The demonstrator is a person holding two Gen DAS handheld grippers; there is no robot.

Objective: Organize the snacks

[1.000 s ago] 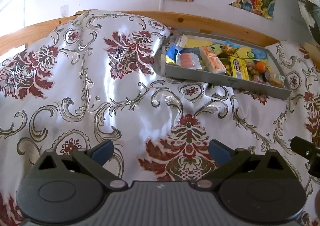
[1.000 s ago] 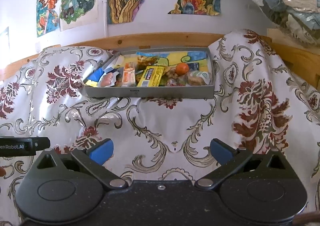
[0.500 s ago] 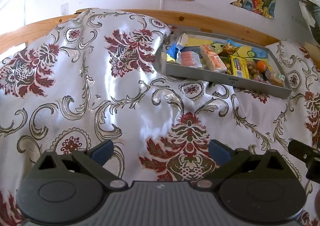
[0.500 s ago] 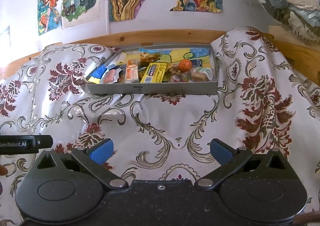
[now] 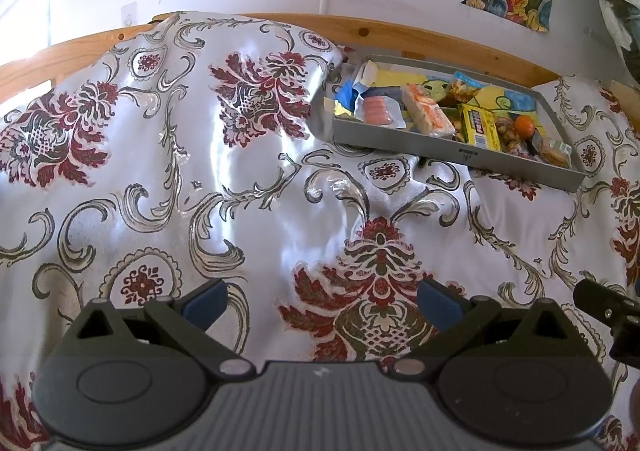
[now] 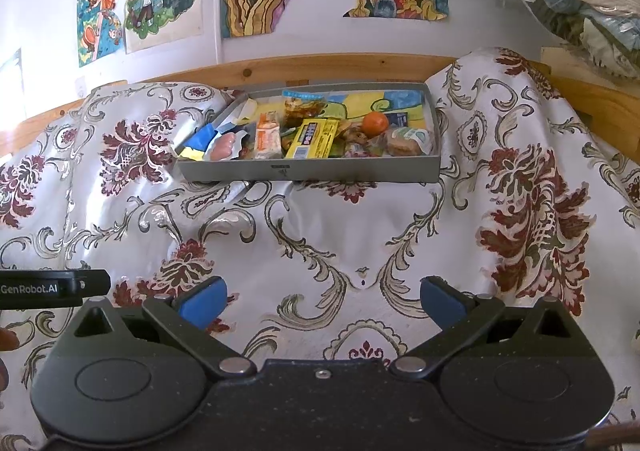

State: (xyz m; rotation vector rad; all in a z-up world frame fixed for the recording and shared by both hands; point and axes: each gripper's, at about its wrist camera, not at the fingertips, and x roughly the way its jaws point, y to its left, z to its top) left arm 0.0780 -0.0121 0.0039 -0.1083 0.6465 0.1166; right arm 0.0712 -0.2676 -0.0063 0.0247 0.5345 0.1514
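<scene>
My left gripper point(image 5: 320, 301) and right gripper point(image 6: 320, 299) hang with jaws spread and nothing between them, above the flowered cloth point(image 6: 360, 235). Over the last second both have drifted only slightly, the tray point(image 6: 308, 170) sitting a little lower in the right view; no snack has moved. All snacks point(image 6: 316, 137) lie in the tray, well ahead. The right view faces the tray squarely; the left view sees it obliquely, at right.

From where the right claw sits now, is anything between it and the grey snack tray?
Nothing visible. Only bare patterned cloth lies between the open right claw and the grey tray; the tray's near wall faces it.
</scene>
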